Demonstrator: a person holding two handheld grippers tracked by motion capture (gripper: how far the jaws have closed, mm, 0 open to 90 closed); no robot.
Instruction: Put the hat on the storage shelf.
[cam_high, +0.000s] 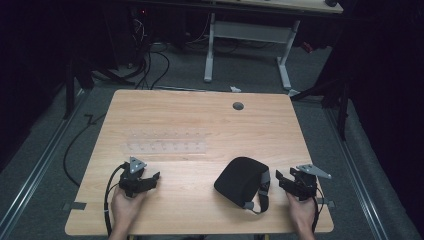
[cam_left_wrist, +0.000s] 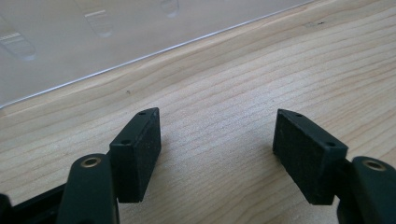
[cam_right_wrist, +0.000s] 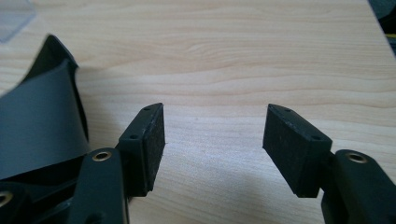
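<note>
The black pouch (cam_high: 241, 181) lay on the table (cam_high: 200, 125), just left of the right gripper (cam_high: 289, 181) and well right of the left gripper (cam_high: 150, 179). Both sets of jaws stood released, nothing between them. The pouch looked soft, light and padded, likely to sag when lifted. Its grey strap (cam_high: 263, 190), on the side facing the right gripper, seemed the surest hold; a pinch on the rounded body might slip.

No readable text, no labels, no brands, no numbers, no signs on anything
</note>
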